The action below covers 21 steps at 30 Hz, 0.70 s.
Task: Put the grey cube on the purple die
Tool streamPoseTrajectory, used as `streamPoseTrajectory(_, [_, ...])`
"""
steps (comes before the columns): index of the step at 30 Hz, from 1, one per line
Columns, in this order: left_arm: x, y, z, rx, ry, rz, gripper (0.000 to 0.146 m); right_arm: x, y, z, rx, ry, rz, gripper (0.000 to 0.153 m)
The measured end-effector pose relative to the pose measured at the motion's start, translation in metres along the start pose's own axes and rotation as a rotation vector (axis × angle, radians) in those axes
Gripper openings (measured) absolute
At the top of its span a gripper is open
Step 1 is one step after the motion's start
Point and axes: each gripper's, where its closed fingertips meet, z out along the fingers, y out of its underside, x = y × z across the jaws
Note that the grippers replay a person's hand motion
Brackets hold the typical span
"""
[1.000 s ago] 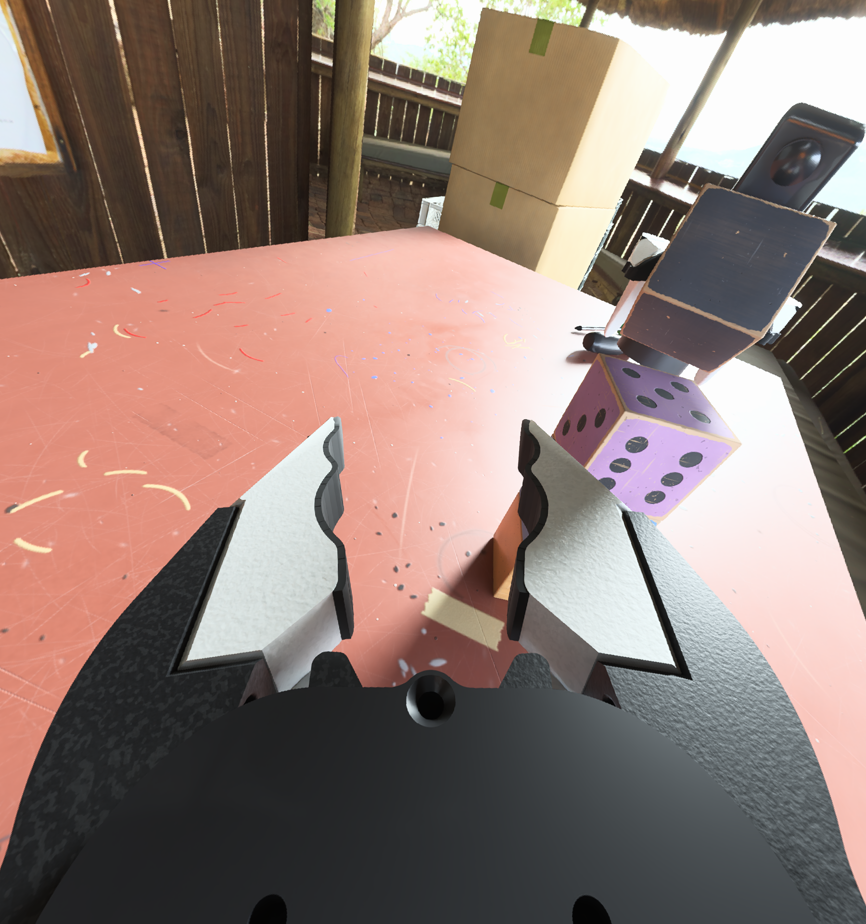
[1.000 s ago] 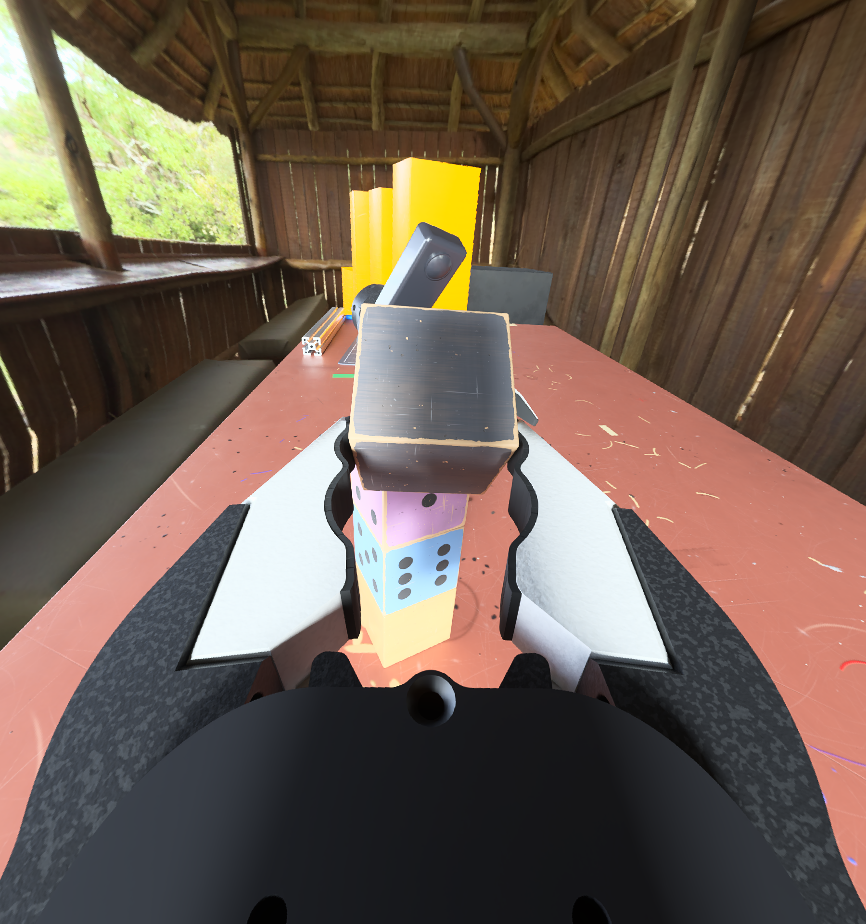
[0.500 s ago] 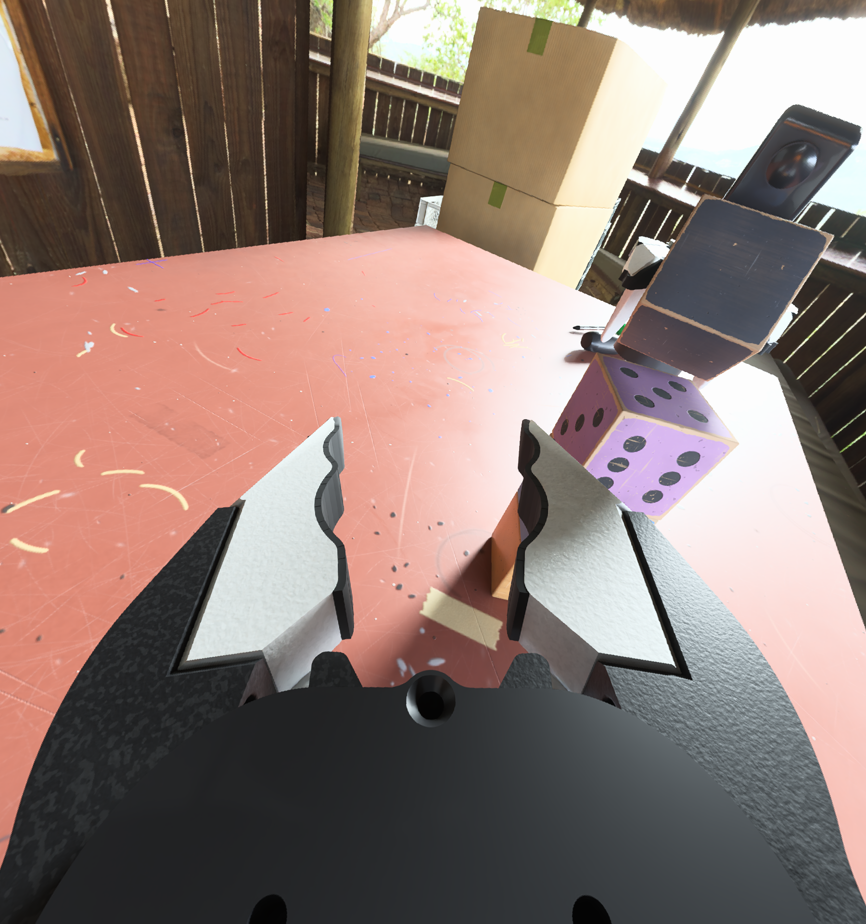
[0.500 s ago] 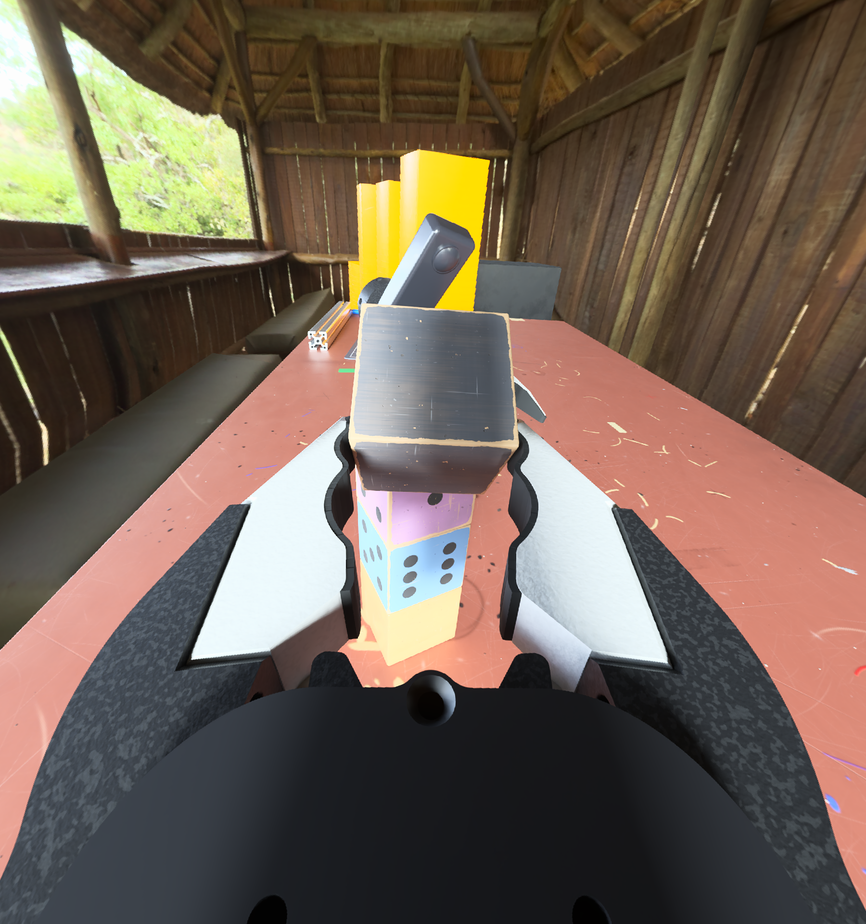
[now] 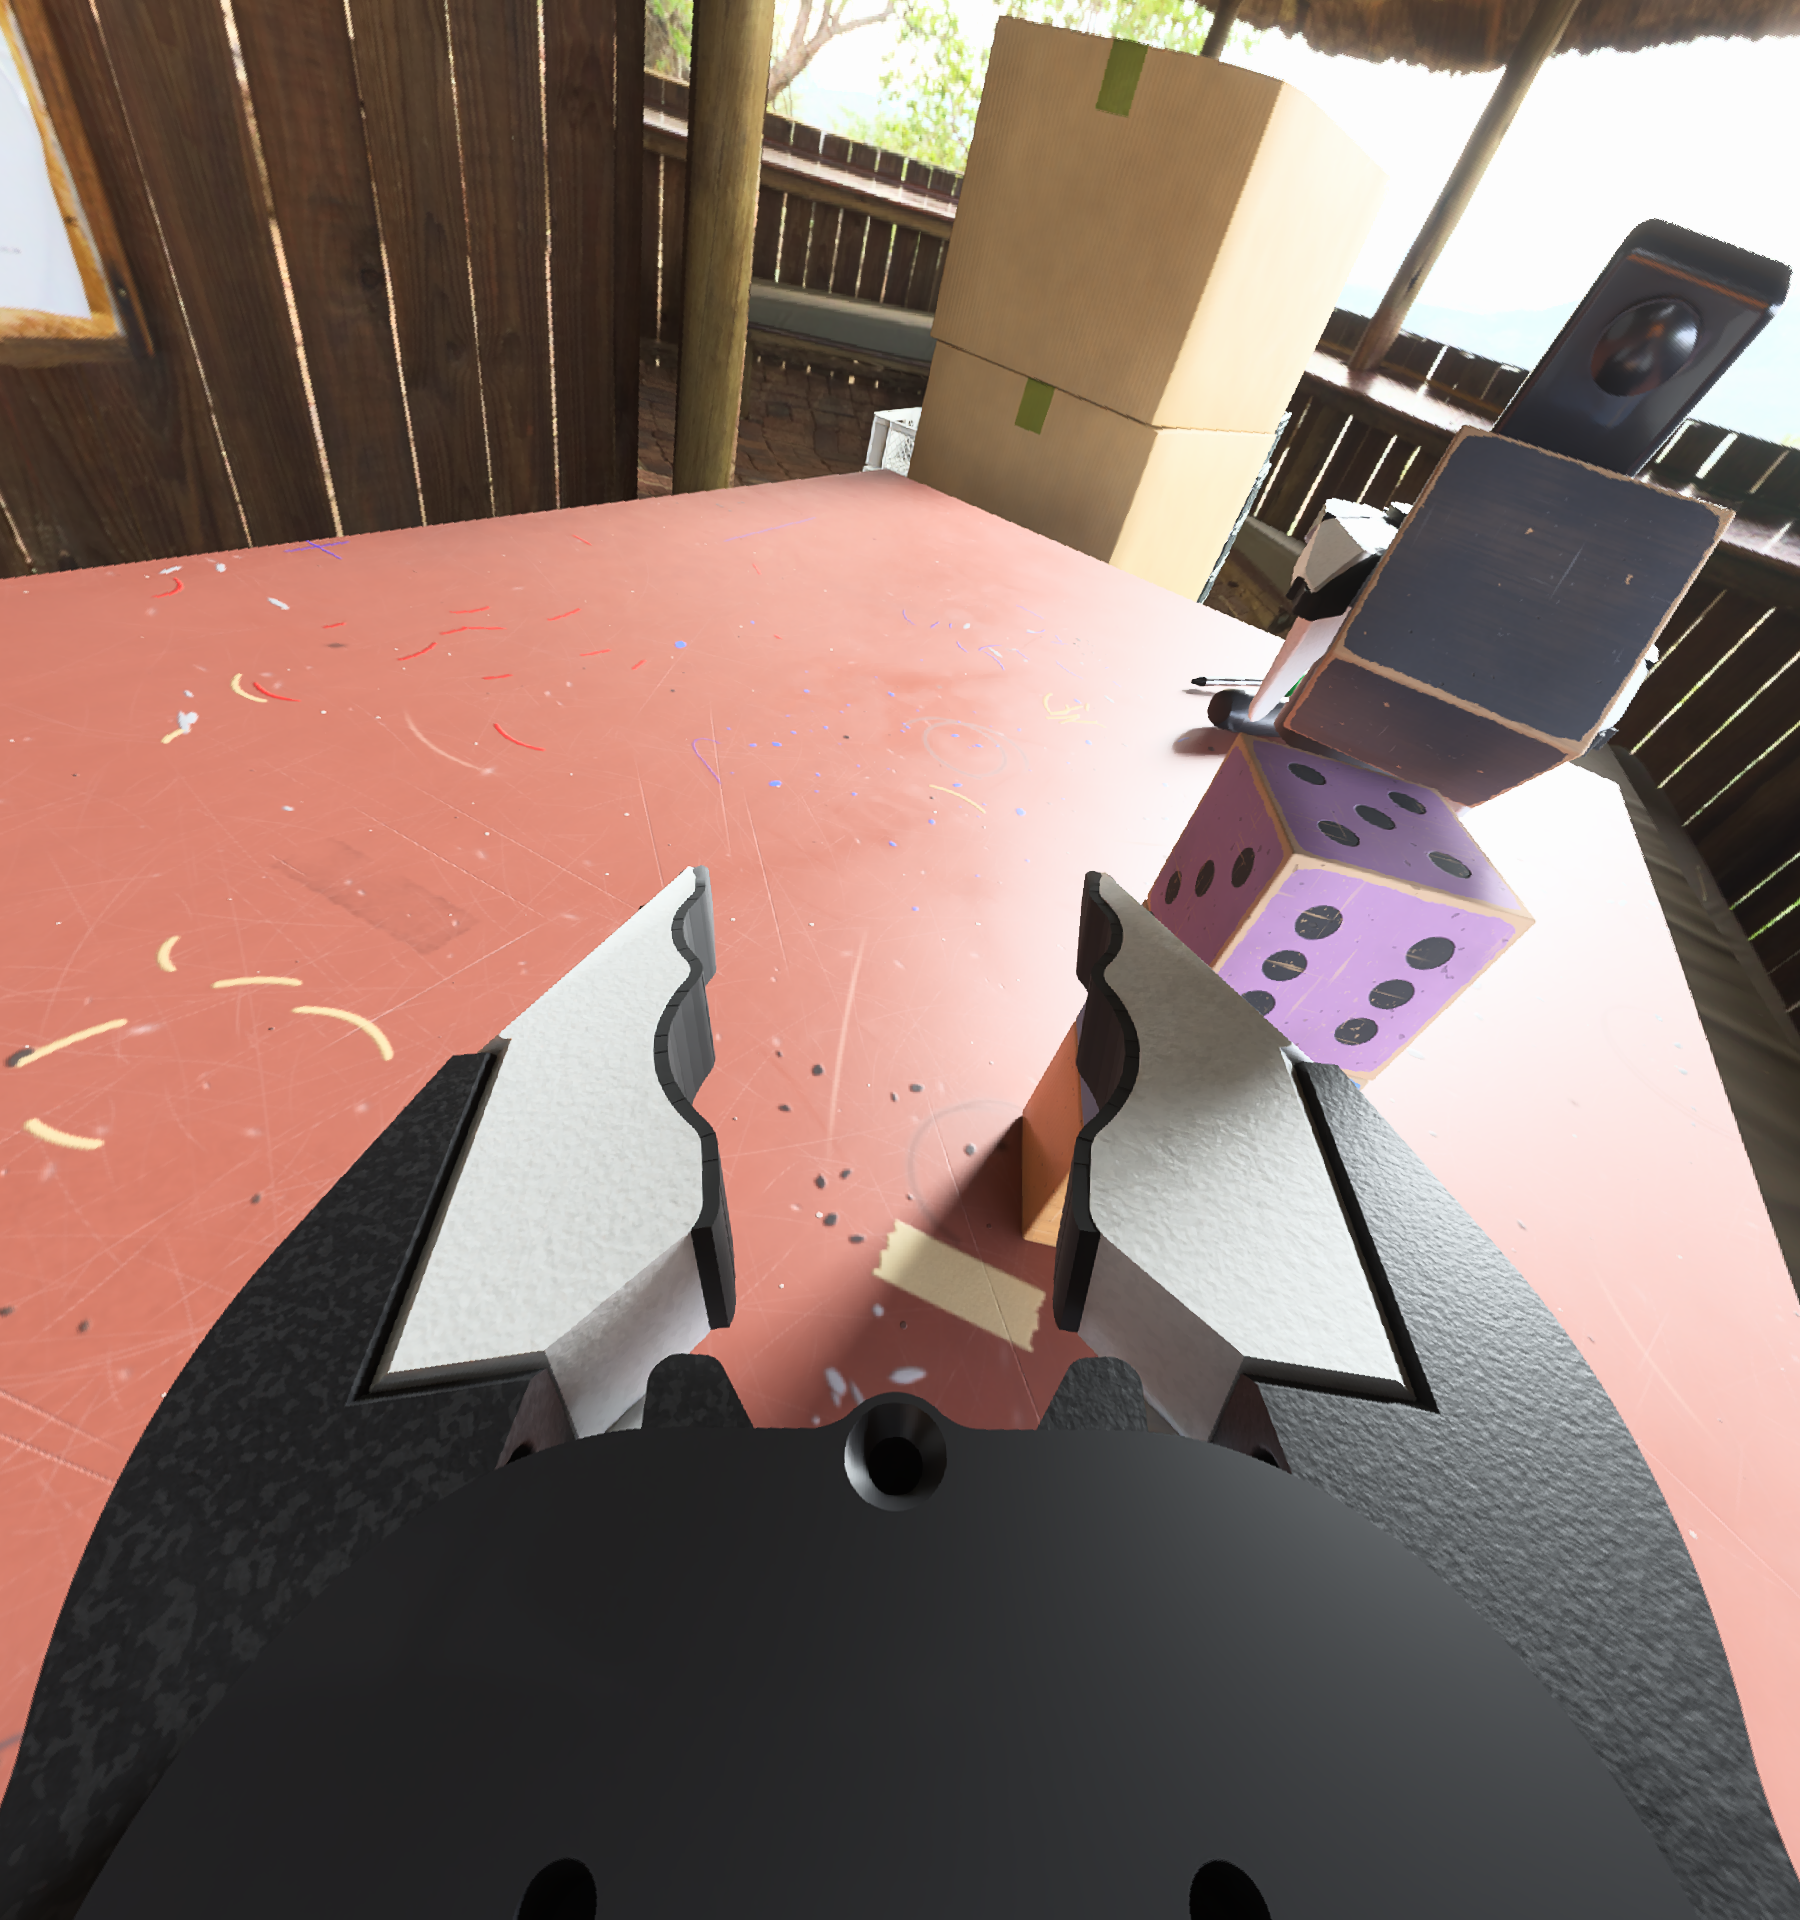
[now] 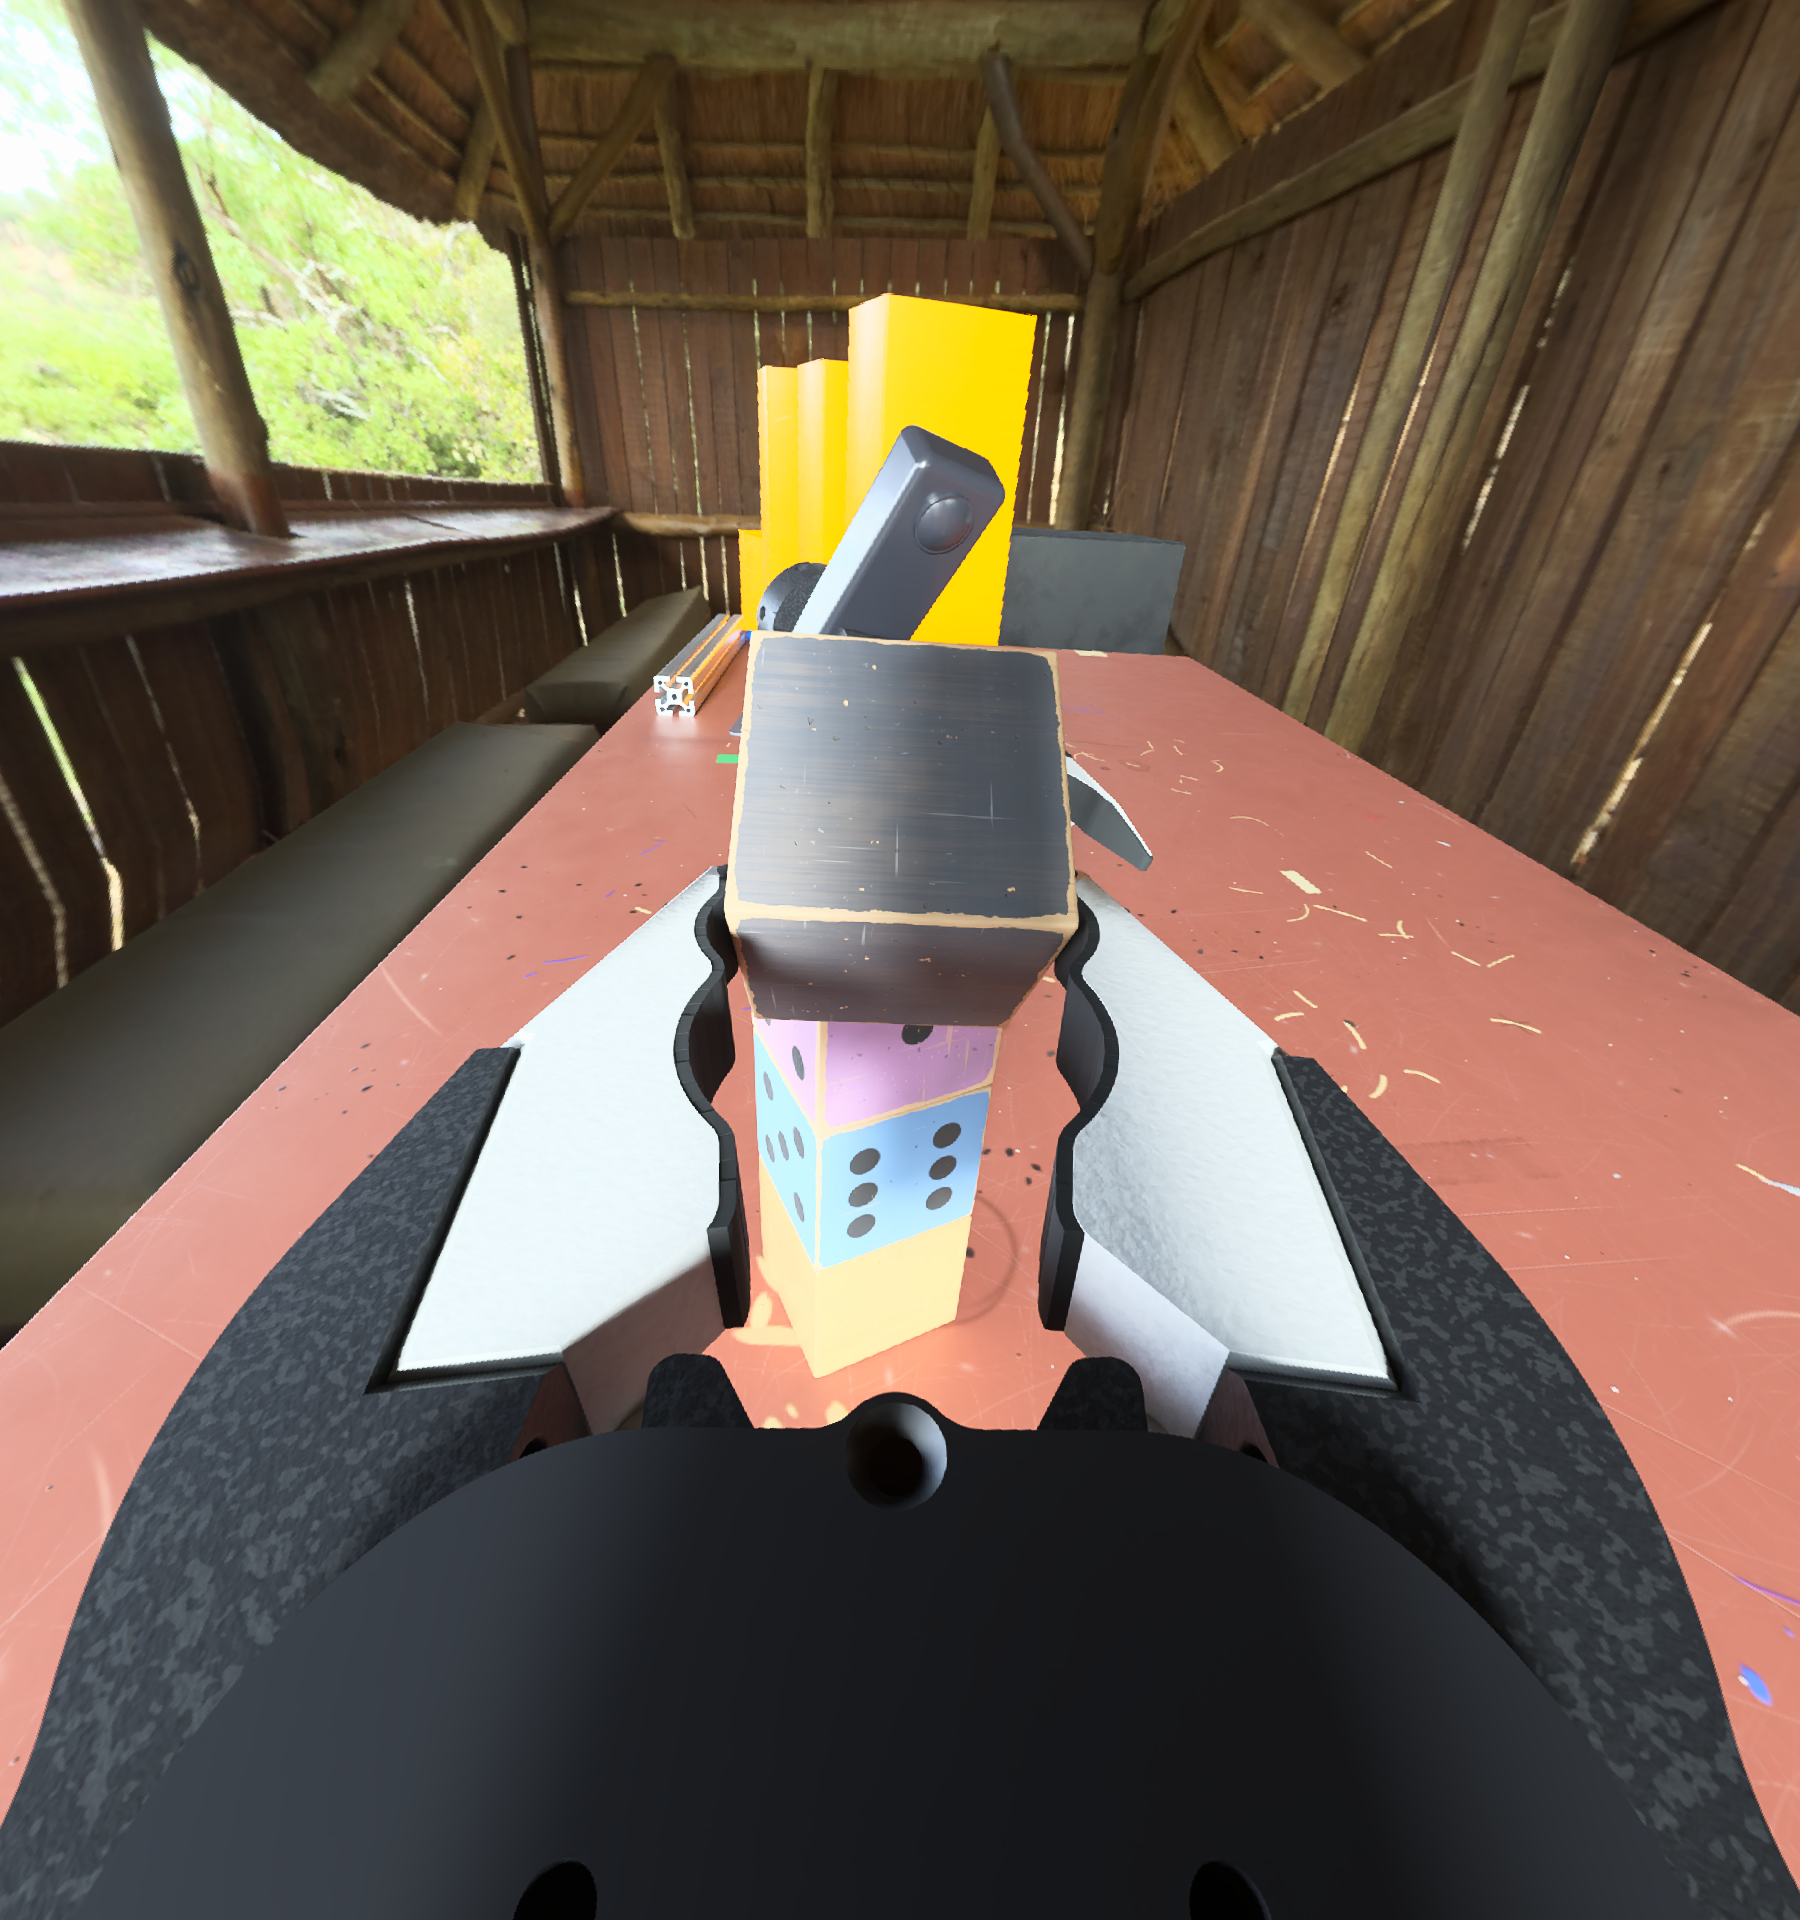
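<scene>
The salmon-red counter (image 5: 460, 779) fills the lower half of both views, scuffed and flecked with paint. On it, right of centre in the left wrist view, stands a stack: a yellow block (image 6: 875, 1288) at the bottom, a blue die (image 6: 896, 1174) on that, and the purple die (image 5: 1363, 935) on top. The grey cube (image 6: 901, 790) sits at the centre of the right wrist view, clamped by its two side faces between the fingertips of the right tool (image 6: 901, 935), directly above the purple die and tilted; from the left wrist view a thin gap seems to remain between them, though I cannot tell for sure whether one edge already touches. The cube looks like painted wood, stiff and fairly light, its edges worn bare and its faces scratched, so the flat opposite sides give the pads a firm hold with little chance of slipping or denting. The narrow three-high stack under it strikes me as the delicate part; a skewed landing could topple it. The left tool (image 5: 896, 1039) hangs at lower centre of its own view, spread wide with nothing between its fingers, over a small strip of beige tape (image 5: 958, 1288).
</scene>
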Motion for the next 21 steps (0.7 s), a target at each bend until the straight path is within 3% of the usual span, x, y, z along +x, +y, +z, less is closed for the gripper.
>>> streamPoseTrajectory(21, [0.0010,-0.0003,0.0002,0.000,0.001,0.004,0.071,-0.0015,0.0004,0.0004,-0.004,-0.004,-0.004,0.062])
